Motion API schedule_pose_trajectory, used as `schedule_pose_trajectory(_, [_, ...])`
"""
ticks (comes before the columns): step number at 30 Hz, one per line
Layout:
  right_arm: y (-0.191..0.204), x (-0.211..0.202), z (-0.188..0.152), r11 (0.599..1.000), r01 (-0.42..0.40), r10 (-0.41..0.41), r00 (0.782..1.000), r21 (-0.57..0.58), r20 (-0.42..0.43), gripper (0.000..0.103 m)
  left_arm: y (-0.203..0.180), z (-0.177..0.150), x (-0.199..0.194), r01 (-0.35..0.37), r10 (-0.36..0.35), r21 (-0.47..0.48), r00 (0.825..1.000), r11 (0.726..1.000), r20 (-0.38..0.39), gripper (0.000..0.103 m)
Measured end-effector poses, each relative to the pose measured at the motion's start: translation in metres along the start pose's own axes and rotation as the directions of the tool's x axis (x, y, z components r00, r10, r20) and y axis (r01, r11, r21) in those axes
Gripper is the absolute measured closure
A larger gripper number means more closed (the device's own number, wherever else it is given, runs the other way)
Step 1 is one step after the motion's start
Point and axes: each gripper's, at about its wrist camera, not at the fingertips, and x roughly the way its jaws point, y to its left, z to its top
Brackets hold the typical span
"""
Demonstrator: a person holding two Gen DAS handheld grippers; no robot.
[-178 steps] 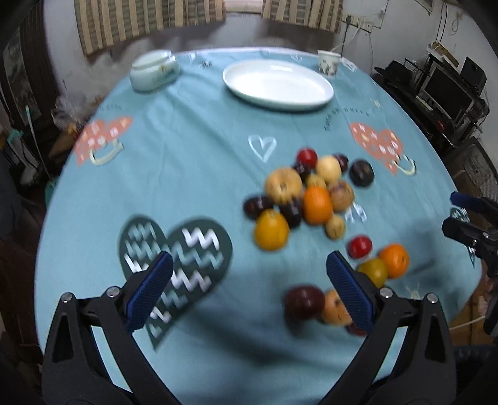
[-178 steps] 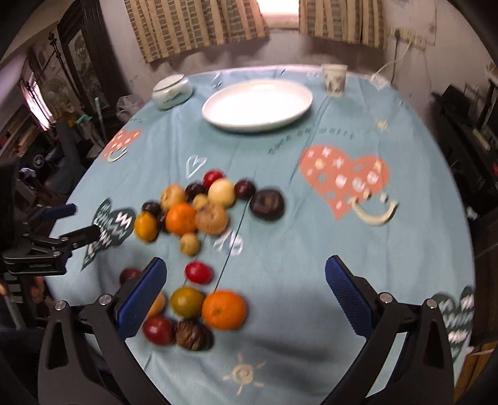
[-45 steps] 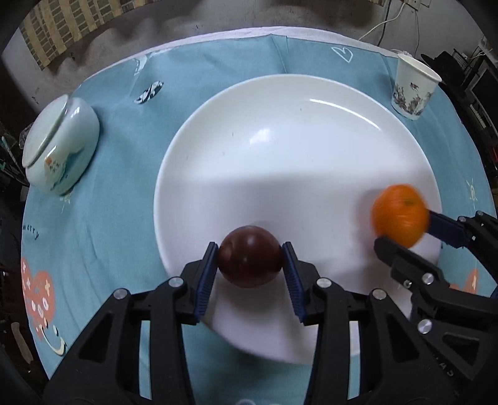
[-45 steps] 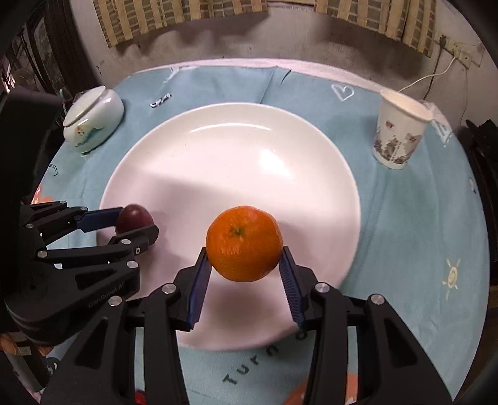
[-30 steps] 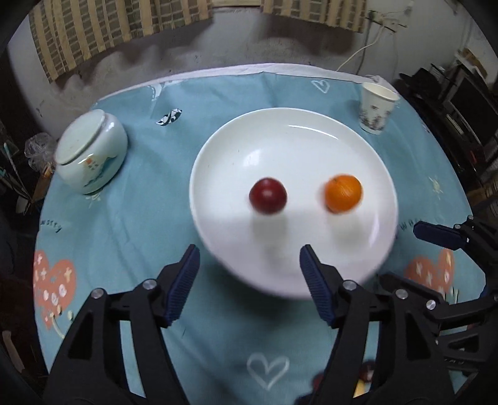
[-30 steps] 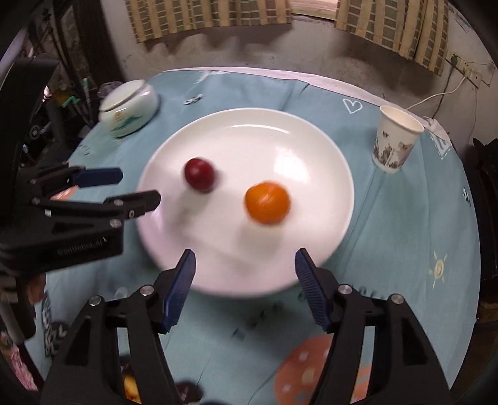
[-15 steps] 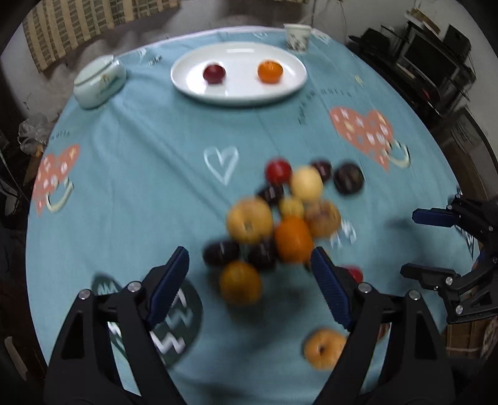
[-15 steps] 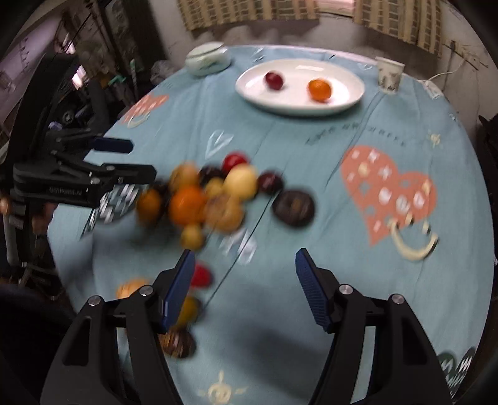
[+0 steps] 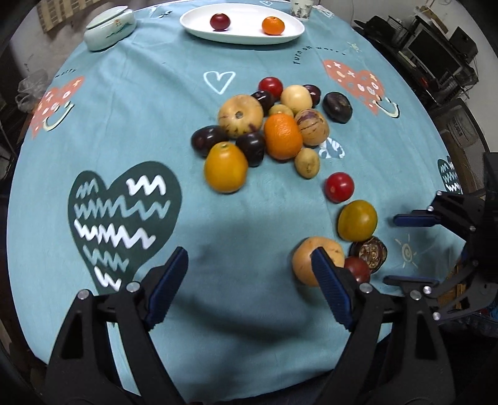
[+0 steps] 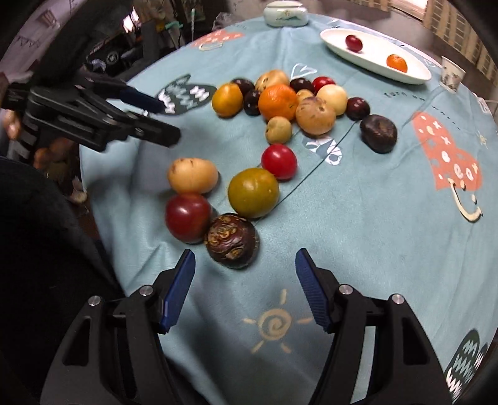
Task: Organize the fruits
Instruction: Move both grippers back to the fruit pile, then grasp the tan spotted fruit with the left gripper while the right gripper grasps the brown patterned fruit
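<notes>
A white plate [image 9: 199, 26] at the far side holds a dark red plum [image 9: 219, 21] and an orange [image 9: 273, 25]. A pile of fruit lies mid-table, with a big orange [image 9: 282, 136] in it. Nearer lie a tan fruit [image 9: 306, 258], a yellow-green one [image 9: 357, 220], a red one [image 9: 339, 186] and a dark wrinkled one [image 10: 232, 240]. My left gripper [image 9: 249, 280] is open and empty above the cloth, its right finger in front of the tan fruit. My right gripper [image 10: 244, 289] is open and empty, just short of the wrinkled fruit.
The round table has a blue cloth [image 9: 140, 102] with heart prints. A lidded ceramic bowl [image 9: 109, 25] and a paper cup [image 10: 451, 76] stand near the plate. Dark equipment [image 9: 435, 56] is beyond the right edge. My right gripper also shows in the left wrist view [image 9: 407, 249].
Both grippers let go of the plum and the orange on the plate, opened, and drew back to the near side of the table, over the loose fruit.
</notes>
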Motion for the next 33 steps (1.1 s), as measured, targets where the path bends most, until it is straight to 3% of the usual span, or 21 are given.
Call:
schedule_pose_trajectory(3, [0.003, 0.012, 0.002, 0.999, -0.017, 0.016, 1.000, -0.046, -0.015, 0.038, 0.001, -0.008, -0.002, -0.004, 0.004, -0.014, 1.000, 1.000, -0.006, 0.019])
schedule_pose_trajectory(7, [0.013, 0.023, 0.003, 0.993, -0.002, -0.001, 1.000, -0.120, -0.027, 0.053, 0.000, -0.018, -0.003, 0.007, -0.008, -0.023, 1.000, 1.000, -0.016, 0.019])
schedule_pose_trajectory(8, [0.011, 0.023, 0.005, 0.993, -0.001, -0.002, 1.000, -0.119, -0.030, 0.062, -0.002, -0.018, -0.002, 0.013, -0.014, -0.024, 1.000, 1.000, -0.019, 0.019])
schedule_pose_trajectory(15, [-0.009, 0.008, -0.006, 0.999, -0.034, 0.033, 0.999, -0.022, -0.026, 0.062, -0.029, -0.004, 0.005, 0.121, -0.121, -0.007, 0.992, 0.993, -0.027, 0.019])
schedule_pose_trajectory(18, [-0.011, 0.002, -0.013, 1.000, -0.024, 0.024, 1.000, -0.003, -0.015, 0.062, -0.036, 0.005, 0.022, 0.134, -0.136, -0.034, 0.989, 0.990, -0.058, 0.019])
schedule_pose_trajectory(21, [-0.008, 0.000, -0.015, 1.000, -0.030, 0.030, 1.000, 0.000, -0.001, 0.062, -0.035, 0.007, 0.041, 0.134, -0.143, -0.088, 0.984, 0.987, -0.110, 0.028])
schedule_pose_trajectory(23, [-0.006, -0.002, -0.016, 0.999, -0.037, 0.037, 0.999, -0.006, 0.011, 0.062, -0.033, 0.008, 0.047, 0.157, -0.172, -0.124, 0.977, 0.980, -0.124, 0.050])
schedule_pose_trajectory(25, [-0.005, -0.005, -0.017, 0.999, -0.045, 0.045, 0.999, -0.010, 0.017, 0.062, -0.033, 0.007, 0.048, 0.151, -0.168, -0.136, 0.978, 0.979, -0.123, 0.058])
schedule_pose_trajectory(28, [-0.007, -0.007, -0.019, 0.999, -0.050, 0.050, 0.999, -0.013, 0.018, 0.062, -0.035, 0.008, 0.048, 0.161, -0.180, -0.151, 0.977, 0.975, -0.119, 0.060])
schedule_pose_trajectory(33, [-0.014, -0.013, -0.016, 0.999, -0.048, 0.048, 0.998, -0.017, 0.035, 0.062, -0.042, 0.006, 0.036, 0.102, -0.116, -0.132, 0.989, 0.986, -0.096, 0.060])
